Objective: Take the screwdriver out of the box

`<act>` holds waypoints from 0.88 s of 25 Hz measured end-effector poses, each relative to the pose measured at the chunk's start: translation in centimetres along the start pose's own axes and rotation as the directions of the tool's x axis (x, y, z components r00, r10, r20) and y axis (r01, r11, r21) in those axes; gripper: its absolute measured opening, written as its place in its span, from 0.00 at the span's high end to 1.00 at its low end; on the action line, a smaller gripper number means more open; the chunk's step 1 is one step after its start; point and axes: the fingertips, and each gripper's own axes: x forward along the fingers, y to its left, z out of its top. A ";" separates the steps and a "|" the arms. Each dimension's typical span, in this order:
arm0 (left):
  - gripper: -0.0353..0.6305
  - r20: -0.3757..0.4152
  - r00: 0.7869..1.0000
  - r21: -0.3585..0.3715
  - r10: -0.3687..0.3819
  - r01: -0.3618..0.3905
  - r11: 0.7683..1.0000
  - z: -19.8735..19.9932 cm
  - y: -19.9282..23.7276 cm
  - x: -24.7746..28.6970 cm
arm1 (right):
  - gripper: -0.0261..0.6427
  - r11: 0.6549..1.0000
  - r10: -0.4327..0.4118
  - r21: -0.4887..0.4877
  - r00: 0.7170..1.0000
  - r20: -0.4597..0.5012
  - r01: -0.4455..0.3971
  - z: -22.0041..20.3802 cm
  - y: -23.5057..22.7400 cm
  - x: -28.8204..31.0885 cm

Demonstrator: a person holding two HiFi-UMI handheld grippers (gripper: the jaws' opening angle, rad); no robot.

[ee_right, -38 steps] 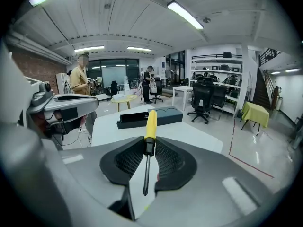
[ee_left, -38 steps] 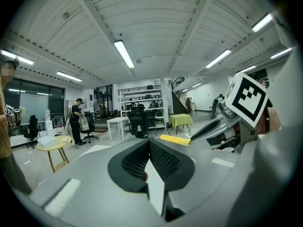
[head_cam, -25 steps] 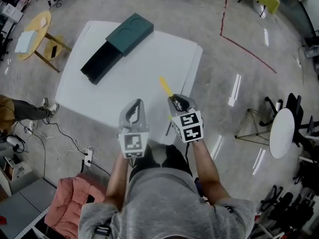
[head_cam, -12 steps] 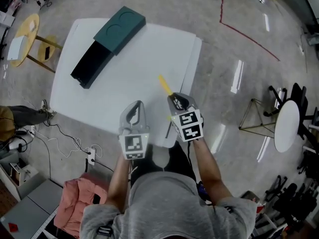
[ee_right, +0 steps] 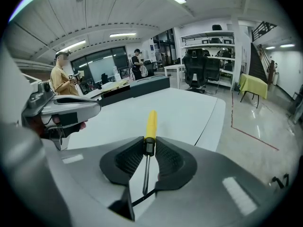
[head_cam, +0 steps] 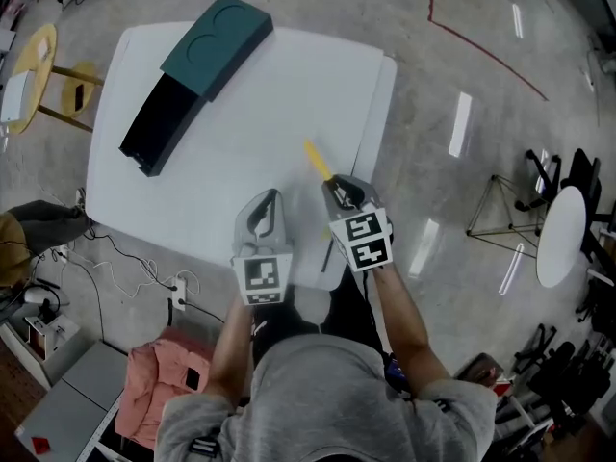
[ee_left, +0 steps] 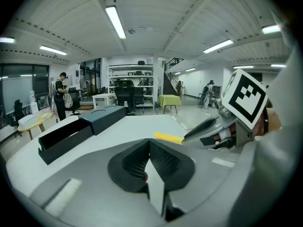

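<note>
Head view: since a second ago the dark box [head_cam: 192, 80] and white table [head_cam: 289, 94] have slid left in frame. The yellow-handled screwdriver [head_cam: 318, 162] is out of the box, over the table's near side, in the right gripper [head_cam: 339, 189].

Left gripper view: the left gripper [ee_left: 149, 148] has its jaws pressed together, empty.

Right gripper view: the jaws pinch the screwdriver, seemingly where handle meets shaft. Glossy floor [ee_right: 258, 126] lies beyond the table.

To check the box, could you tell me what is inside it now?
The slid-out tray looks dark, with nothing discernible inside; its far end is covered by the teal sleeve. The right tongs hold the screwdriver.
</note>
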 end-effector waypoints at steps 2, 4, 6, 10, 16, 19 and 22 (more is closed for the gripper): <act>0.93 -0.009 1.000 -0.003 -0.004 0.004 1.000 -0.5 -0.1 0.7 | 0.84 1.000 0.001 0.004 1.000 -0.009 -0.001 -0.4 -0.3 0.6; 0.93 -0.016 1.000 -0.007 -0.008 0.008 1.000 -1.0 -0.2 1.4 | 0.84 1.000 0.004 0.006 1.000 -0.019 -0.004 -0.7 -0.5 1.0; 0.93 -0.021 1.000 -0.012 -0.014 0.013 1.000 -1.4 -0.3 1.9 | 0.84 1.000 0.003 0.007 1.000 -0.027 -0.003 -1.0 -0.7 1.5; 0.93 -0.031 0.999 -0.016 -0.022 0.022 1.000 -2.0 -0.4 2.7 | 0.84 1.000 0.008 0.015 0.999 -0.040 -0.008 -1.4 -0.9 2.2; 0.93 -0.047 0.998 -0.020 -0.033 0.032 0.999 -2.8 -0.7 3.4 | 0.84 1.000 0.008 0.005 0.998 -0.060 -0.008 -2.0 -1.4 3.0; 0.93 -0.056 0.998 -0.021 -0.035 0.033 0.999 -3.2 -0.8 3.7 | 0.84 1.000 0.008 0.003 0.997 -0.071 -0.008 -2.3 -1.6 3.2; 0.93 -0.062 0.997 -0.024 -0.035 0.033 0.999 -3.4 -0.7 3.9 | 0.83 1.000 0.005 0.001 0.996 -0.090 -0.005 -2.7 -1.7 3.7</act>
